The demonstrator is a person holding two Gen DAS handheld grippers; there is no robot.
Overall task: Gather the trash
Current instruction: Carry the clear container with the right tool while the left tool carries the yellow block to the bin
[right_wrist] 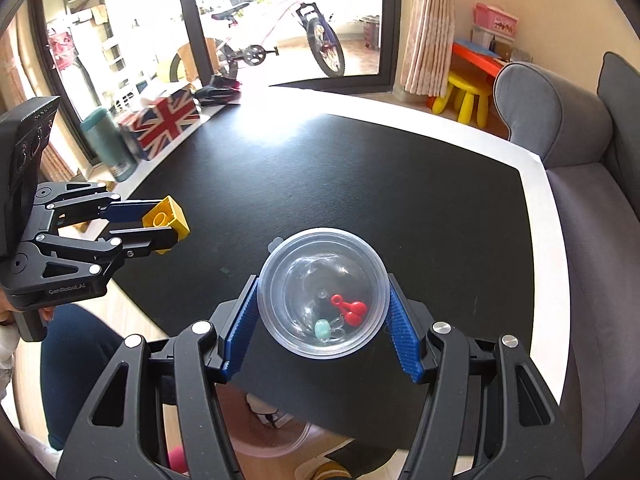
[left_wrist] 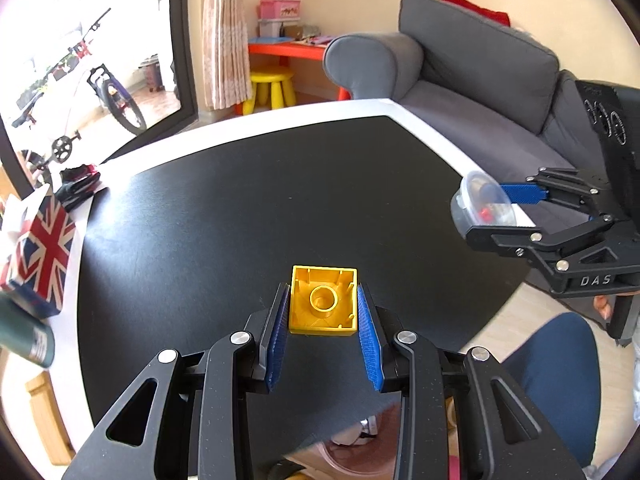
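The right gripper (left_wrist: 476,216) bears white letters "DAS" on its black body, the left gripper (right_wrist: 168,224) reads "GenRobot.AI" along its base, and white lettering on the green can (left_wrist: 24,340) is too blurred to read.

In the left wrist view, the Union Jack box (left_wrist: 38,248) at nine o'clock runs off the picture's edge, and the dark green can (left_wrist: 28,338) just below it is cut the same way, its label too blurred to read. The right gripper (left_wrist: 486,216) at three o'clock hides the far side of the clear capsule (left_wrist: 478,200), whose contents are too small to tell there. In the right wrist view, a translucent round container (right_wrist: 280,440) at six o'clock lies mostly hidden under the black table (right_wrist: 360,180) edge. A person's leg (right_wrist: 84,364) at eight o'clock is cut off.
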